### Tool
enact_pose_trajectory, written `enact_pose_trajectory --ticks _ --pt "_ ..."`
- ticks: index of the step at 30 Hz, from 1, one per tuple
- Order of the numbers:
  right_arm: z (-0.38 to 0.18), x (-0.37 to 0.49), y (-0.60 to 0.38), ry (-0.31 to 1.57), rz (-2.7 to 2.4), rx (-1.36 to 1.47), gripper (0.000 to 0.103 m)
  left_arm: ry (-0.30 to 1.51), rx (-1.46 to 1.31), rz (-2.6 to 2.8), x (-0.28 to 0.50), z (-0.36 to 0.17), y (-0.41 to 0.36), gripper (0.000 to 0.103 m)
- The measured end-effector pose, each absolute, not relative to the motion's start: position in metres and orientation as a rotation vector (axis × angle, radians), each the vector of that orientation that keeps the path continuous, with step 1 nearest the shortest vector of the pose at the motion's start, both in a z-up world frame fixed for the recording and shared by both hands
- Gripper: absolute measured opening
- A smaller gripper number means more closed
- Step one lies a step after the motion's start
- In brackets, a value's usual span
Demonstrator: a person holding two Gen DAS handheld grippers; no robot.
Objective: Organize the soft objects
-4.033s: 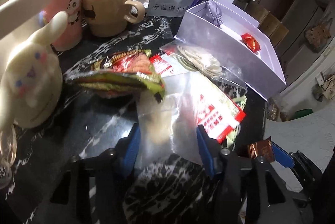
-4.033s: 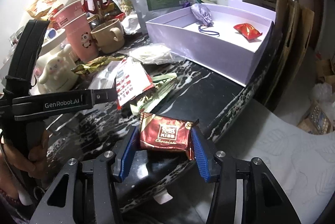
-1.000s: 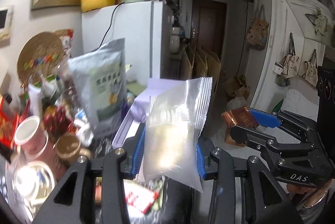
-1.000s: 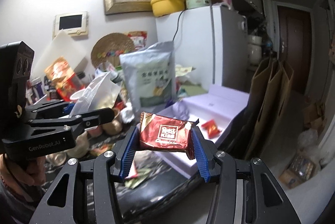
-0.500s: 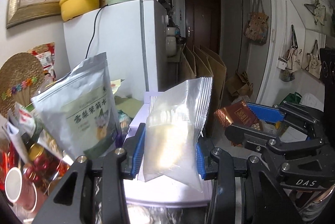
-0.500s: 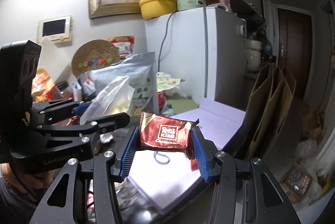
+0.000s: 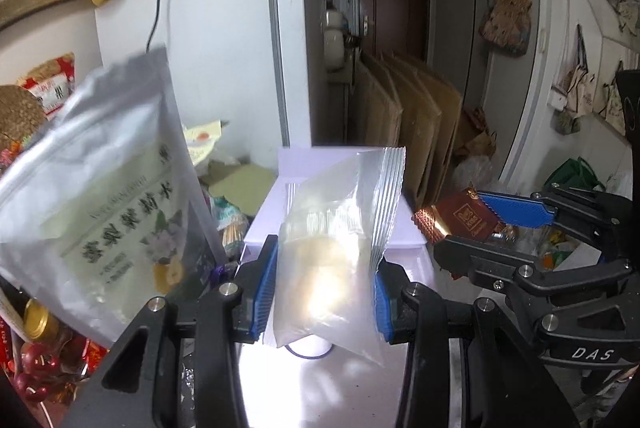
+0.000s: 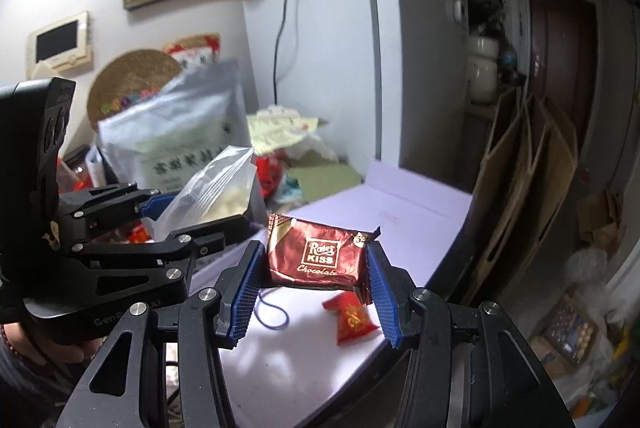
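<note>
Gripped between the ribbed blue pads of the left gripper (image 7: pixel 325 284) is a clear plastic pouch (image 7: pixel 340 228), glossy and crinkled, with a serrated sealed edge and pale lumpy contents; it is held upright above a lilac cardboard box (image 7: pixel 404 240). A dark red foil chocolate packet (image 8: pixel 318 254), rectangular and creased, printed "Roler KISS Chocolate" as far as can be read, is pinched by the right gripper (image 8: pixel 316 286) over the same box. On the smooth box floor (image 8: pixel 312 360) a small red wrapped sweet (image 8: pixel 352 318) and a thin purple cord loop (image 8: pixel 274 316) are seen. A tall silver stand-up pouch (image 7: pixel 104 203) with green Chinese lettering is seen beside the box. "DAS" is moulded on the right gripper's black body.
</note>
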State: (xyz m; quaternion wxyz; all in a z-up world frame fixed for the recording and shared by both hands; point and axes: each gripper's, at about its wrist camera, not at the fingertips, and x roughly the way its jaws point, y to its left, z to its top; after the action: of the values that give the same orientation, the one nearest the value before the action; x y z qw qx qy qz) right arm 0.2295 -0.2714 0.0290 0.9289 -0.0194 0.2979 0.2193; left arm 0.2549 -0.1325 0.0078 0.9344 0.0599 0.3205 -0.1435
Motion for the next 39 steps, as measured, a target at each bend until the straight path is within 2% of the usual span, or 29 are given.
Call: enact_pose_trajectory --ticks 21,39 --pt "-0.052 0.276 -0.261 0.862 0.437 -0.101 0.051 0.915 0.223 -0.264 0.298 -0.079 -0.144 0.041" --pt "-0.069 0.291 -0.257 0.961 0.426 -0.079 0.055 1.083 0.209 -0.150 0.309 -0.115 -0.132 0.041"
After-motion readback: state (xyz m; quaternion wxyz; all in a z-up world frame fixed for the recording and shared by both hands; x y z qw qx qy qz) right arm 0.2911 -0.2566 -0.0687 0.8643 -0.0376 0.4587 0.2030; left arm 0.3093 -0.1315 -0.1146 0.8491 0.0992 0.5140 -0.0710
